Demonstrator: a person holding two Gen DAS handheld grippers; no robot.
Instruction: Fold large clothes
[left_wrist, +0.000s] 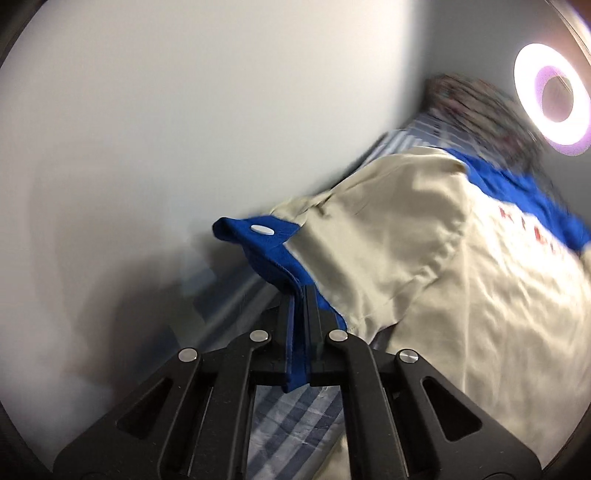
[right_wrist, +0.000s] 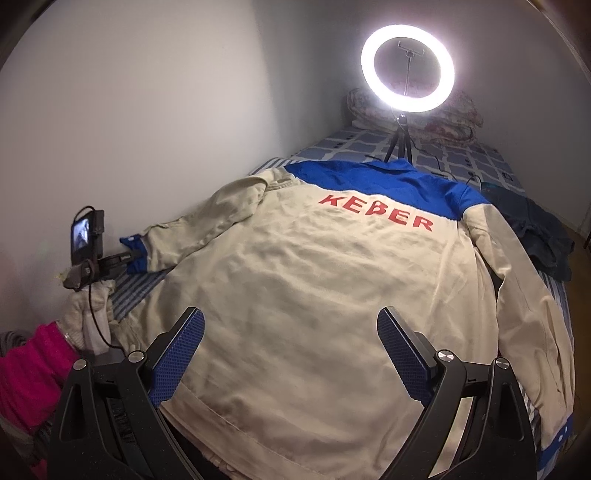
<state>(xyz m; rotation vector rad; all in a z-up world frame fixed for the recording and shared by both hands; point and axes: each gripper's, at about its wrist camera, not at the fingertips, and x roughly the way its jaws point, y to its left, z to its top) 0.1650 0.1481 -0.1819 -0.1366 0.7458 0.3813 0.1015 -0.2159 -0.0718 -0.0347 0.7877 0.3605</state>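
A large cream jacket with a blue yoke and red letters lies back-up on the bed. My right gripper hovers open over the jacket's lower back, and nothing sits between its blue pads. In the left wrist view, my left gripper is shut on the blue cuff of the sleeve nearest the wall, with the cuff's edge pinched between the fingers. A white snap button shows on that cuff. The right wrist view also shows the left gripper at that cuff, lifted slightly off the sheet. The other sleeve lies stretched down the right side.
A grey wall runs close along the bed's left side. A lit ring light on a tripod stands at the head of the blue checked sheet, before a folded quilt. A dark garment lies right. A pink sleeve shows lower left.
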